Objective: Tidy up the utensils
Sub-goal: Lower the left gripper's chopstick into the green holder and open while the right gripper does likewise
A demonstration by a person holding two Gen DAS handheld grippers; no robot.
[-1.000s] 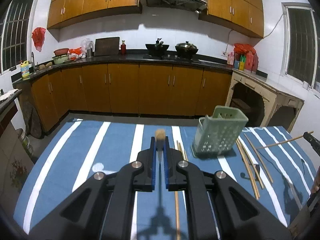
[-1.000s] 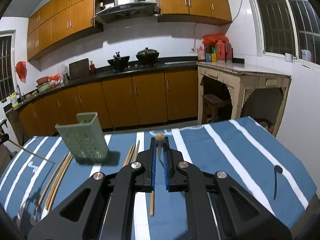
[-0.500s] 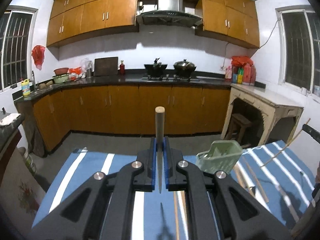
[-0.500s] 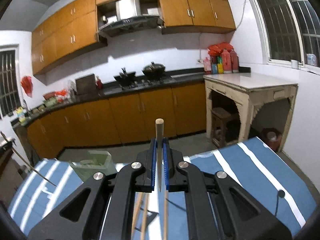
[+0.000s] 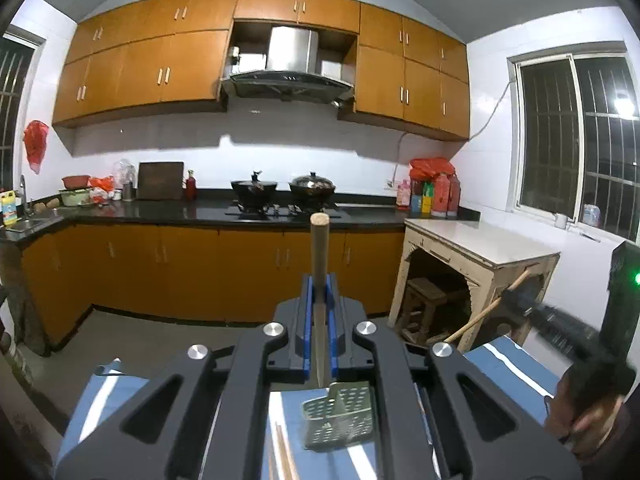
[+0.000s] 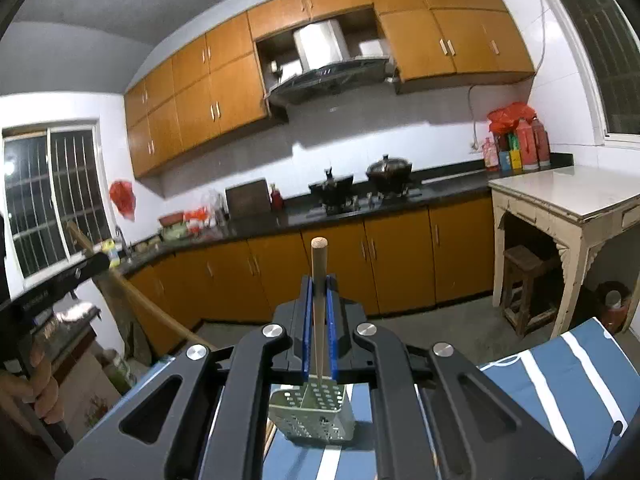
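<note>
Both chopsticks (image 5: 319, 248) raised, upright.

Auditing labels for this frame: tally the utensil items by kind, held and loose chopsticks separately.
Held chopsticks: 2, one each in left gripper and right gripper
Loose chopsticks, left wrist view: 2
Green holder: 1
Total: 5

both grippers point nearly level, raised: the left gripper (image 5: 319, 284) and the right gripper (image 6: 319, 284) each have fingers clamped shut on a chopstick.
</note>
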